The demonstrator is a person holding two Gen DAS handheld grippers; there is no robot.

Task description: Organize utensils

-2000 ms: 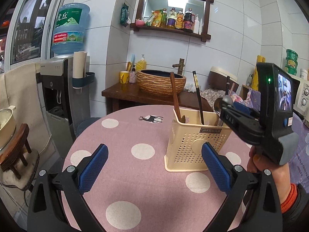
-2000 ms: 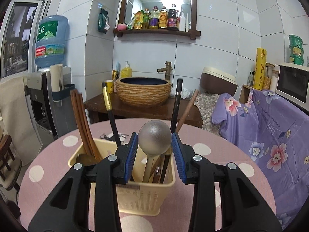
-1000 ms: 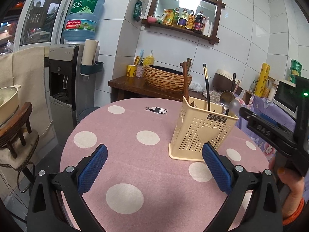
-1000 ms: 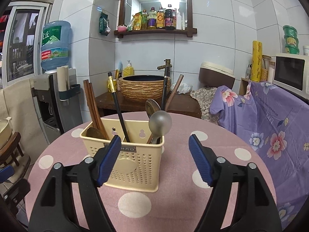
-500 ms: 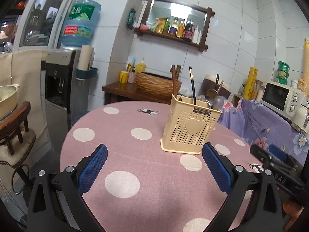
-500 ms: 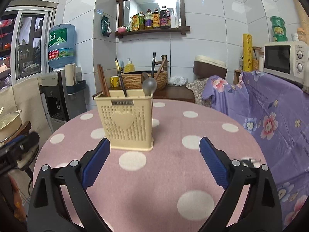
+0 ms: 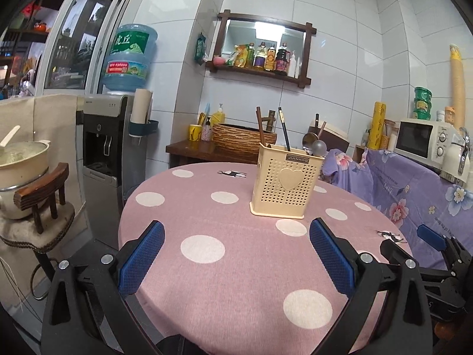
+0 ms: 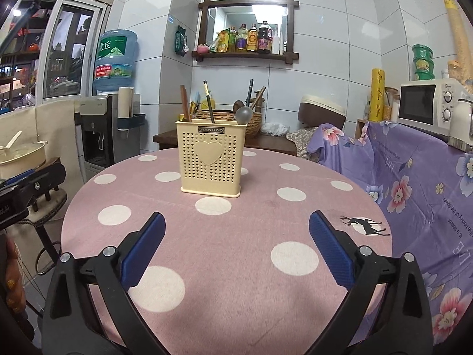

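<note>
A cream perforated utensil basket [image 7: 284,180] with a heart on its front stands upright on the round pink polka-dot table [image 7: 236,266]. It holds wooden chopsticks, black chopsticks and two metal spoons [image 8: 244,114]. The basket also shows in the right wrist view [image 8: 210,159]. My left gripper [image 7: 236,254] is open and empty, low over the table's near edge, well back from the basket. My right gripper [image 8: 236,248] is open and empty, also back from the basket. It shows at the right edge of the left wrist view [image 7: 428,242].
A water dispenser [image 7: 112,136] and a stool with a pot [image 7: 20,162] stand left of the table. A purple flowered cover [image 8: 414,183] with a microwave [image 8: 425,103] lies to the right. A wooden counter with a woven basin [image 7: 242,139] stands behind.
The right gripper let go of the metal spoon into the basket and opened wide. Both grippers have pulled back from the basket toward the table's near edge.
</note>
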